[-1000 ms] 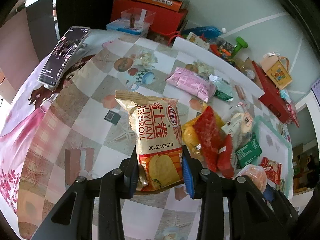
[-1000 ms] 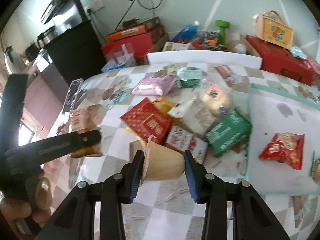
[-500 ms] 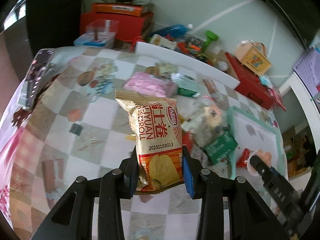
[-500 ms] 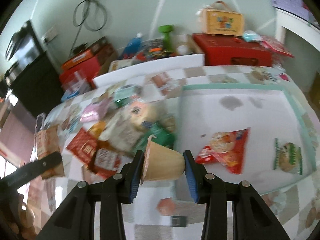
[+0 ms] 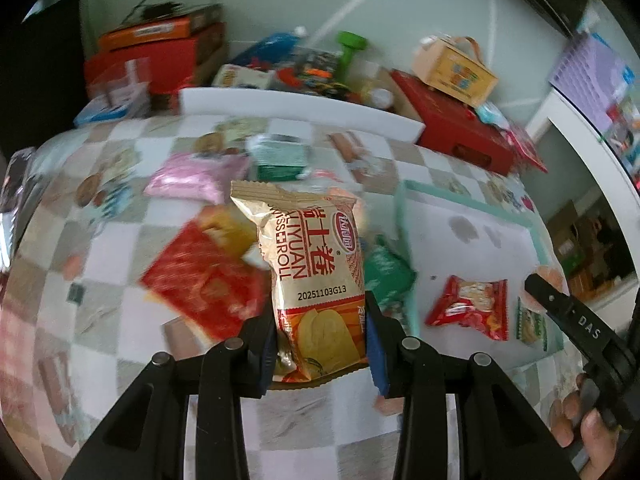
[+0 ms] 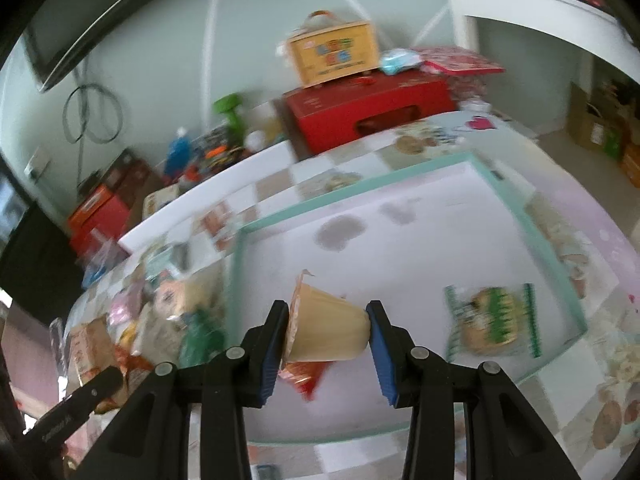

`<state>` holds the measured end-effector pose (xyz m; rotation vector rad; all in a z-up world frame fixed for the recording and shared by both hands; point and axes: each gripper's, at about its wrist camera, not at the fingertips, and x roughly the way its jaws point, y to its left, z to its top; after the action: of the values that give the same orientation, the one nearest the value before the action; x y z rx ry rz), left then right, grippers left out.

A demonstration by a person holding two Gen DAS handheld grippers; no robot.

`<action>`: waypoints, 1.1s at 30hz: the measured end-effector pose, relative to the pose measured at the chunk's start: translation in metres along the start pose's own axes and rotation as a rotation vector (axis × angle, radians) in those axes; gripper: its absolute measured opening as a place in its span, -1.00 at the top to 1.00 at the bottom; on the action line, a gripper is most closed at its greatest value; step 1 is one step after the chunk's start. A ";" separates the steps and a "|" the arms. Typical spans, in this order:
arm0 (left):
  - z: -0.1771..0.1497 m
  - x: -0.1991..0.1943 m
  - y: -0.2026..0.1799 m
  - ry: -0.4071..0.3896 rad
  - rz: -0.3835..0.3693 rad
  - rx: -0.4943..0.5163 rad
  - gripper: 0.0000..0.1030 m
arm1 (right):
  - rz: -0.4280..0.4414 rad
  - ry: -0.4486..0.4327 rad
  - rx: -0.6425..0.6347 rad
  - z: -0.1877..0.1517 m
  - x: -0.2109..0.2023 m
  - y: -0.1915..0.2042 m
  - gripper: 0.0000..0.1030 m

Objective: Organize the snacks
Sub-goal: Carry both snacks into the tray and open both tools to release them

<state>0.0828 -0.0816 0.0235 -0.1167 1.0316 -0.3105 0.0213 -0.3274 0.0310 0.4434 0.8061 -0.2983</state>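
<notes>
Left wrist view: the left gripper has its fingers clamped on the lower end of a gold Swiss roll packet, which stands upright between them, above the checkered worktop. Beneath it a loose pile of snacks lies on the cloth: a red packet, a pink packet farther back, and a green packet just beside the tray's left rim. The white tray with a pale green edge sits to the right, with a small red snack bag on it.

Right wrist view: the right gripper grips a tan pudding cup lying sideways, lid against the left finger and base against the right, held over the near left part of the tray. A green-striped snack bag rests on the tray to the right, apart from the cup
</notes>
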 end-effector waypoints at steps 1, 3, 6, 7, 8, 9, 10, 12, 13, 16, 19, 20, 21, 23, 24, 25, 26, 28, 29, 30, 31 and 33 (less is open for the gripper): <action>0.003 0.003 -0.009 0.002 -0.008 0.019 0.24 | -0.008 -0.004 0.014 0.002 0.001 -0.007 0.18; 0.008 0.008 -0.022 0.006 -0.017 0.048 0.24 | -0.020 -0.005 0.030 0.005 0.005 -0.015 0.18; 0.019 0.020 -0.047 0.010 -0.037 0.099 0.24 | -0.019 0.002 0.056 0.008 0.013 -0.025 0.18; 0.023 0.026 -0.055 0.015 -0.045 0.112 0.24 | -0.016 0.004 0.062 0.008 0.016 -0.028 0.18; 0.025 0.029 -0.058 0.019 -0.050 0.117 0.24 | -0.015 0.006 0.066 0.010 0.020 -0.030 0.18; 0.029 0.037 -0.067 0.031 -0.064 0.126 0.24 | -0.017 0.007 0.067 0.011 0.023 -0.031 0.18; 0.030 0.042 -0.072 0.038 -0.075 0.132 0.24 | -0.018 0.007 0.066 0.012 0.025 -0.032 0.18; 0.035 0.054 -0.084 0.053 -0.095 0.142 0.24 | -0.018 0.008 0.068 0.014 0.029 -0.034 0.18; 0.037 0.062 -0.091 0.067 -0.101 0.152 0.24 | -0.015 0.009 0.071 0.015 0.032 -0.035 0.18; 0.039 0.075 -0.105 0.084 -0.098 0.174 0.24 | -0.009 0.016 0.079 0.017 0.039 -0.038 0.18; 0.041 0.087 -0.114 0.098 -0.098 0.184 0.24 | -0.005 0.026 0.086 0.016 0.045 -0.040 0.17; 0.041 0.088 -0.116 0.102 -0.100 0.186 0.24 | -0.004 0.027 0.090 0.016 0.046 -0.041 0.17; 0.042 0.091 -0.118 0.107 -0.105 0.185 0.23 | -0.004 0.027 0.093 0.016 0.046 -0.042 0.17; 0.041 0.093 -0.119 0.117 -0.113 0.173 0.09 | -0.011 0.025 0.097 0.016 0.045 -0.045 0.17; 0.040 0.093 -0.119 0.120 -0.108 0.169 -0.12 | -0.016 0.023 0.099 0.016 0.045 -0.046 0.16; 0.040 0.093 -0.119 0.119 -0.102 0.169 -0.19 | -0.023 0.019 0.100 0.017 0.044 -0.046 0.16; 0.039 0.092 -0.119 0.116 -0.097 0.171 -0.22 | -0.028 0.015 0.099 0.016 0.042 -0.046 0.15; 0.038 0.086 -0.118 0.108 -0.093 0.174 -0.22 | -0.026 0.009 0.094 0.017 0.040 -0.046 0.15; 0.038 0.083 -0.117 0.104 -0.091 0.173 -0.22 | -0.025 0.007 0.091 0.017 0.039 -0.045 0.15; 0.039 0.079 -0.115 0.097 -0.091 0.170 -0.24 | -0.026 0.006 0.088 0.017 0.037 -0.044 0.15; 0.039 0.074 -0.113 0.089 -0.087 0.167 -0.26 | -0.028 0.004 0.084 0.017 0.036 -0.043 0.15; 0.039 0.066 -0.109 0.072 -0.072 0.162 -0.35 | -0.036 0.002 0.074 0.017 0.034 -0.042 0.15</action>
<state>0.1256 -0.2070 0.0153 0.0037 1.0710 -0.4657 0.0371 -0.3752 0.0051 0.4987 0.8074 -0.3618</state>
